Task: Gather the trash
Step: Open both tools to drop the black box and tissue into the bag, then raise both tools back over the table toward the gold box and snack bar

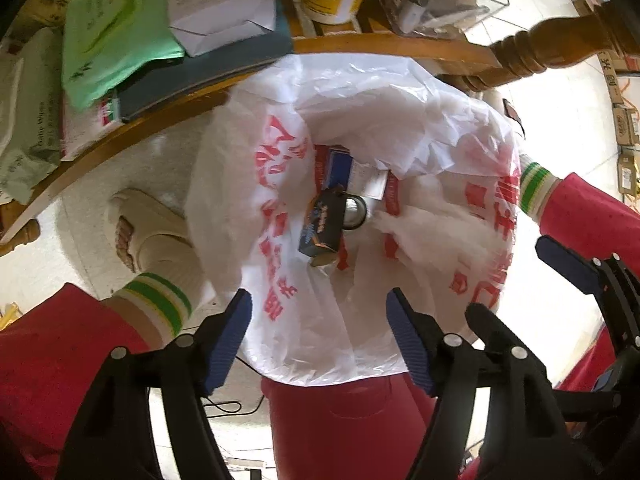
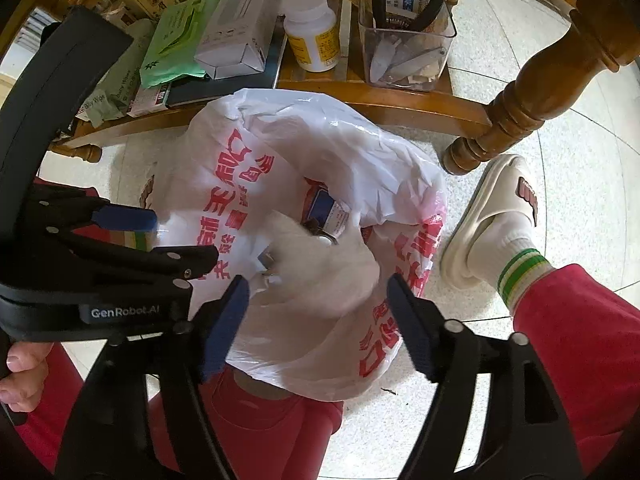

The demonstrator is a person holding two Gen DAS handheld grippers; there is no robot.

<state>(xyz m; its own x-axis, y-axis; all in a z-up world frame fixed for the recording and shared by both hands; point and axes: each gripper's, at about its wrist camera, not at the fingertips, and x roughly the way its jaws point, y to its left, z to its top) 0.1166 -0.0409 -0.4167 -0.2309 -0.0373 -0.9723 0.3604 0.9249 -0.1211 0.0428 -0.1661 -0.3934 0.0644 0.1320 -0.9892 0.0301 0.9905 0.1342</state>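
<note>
the white plastic bag [image 1: 360, 128] with red print stands on the pale floor just in front of the low wooden shelf's edge [image 1: 400, 46], between the person's two slippered feet, with bare tile free on either side of the bag. both tongs point down over the bag's mouth: the left gripper [image 1: 320, 336] and right gripper [image 2: 318, 320] have blue pads spread apart, holding nothing. inside the bag lie a dark box [image 1: 322, 222], a blue-and-white carton [image 1: 340, 164] and a round metal can end [image 1: 356, 210].
</note>
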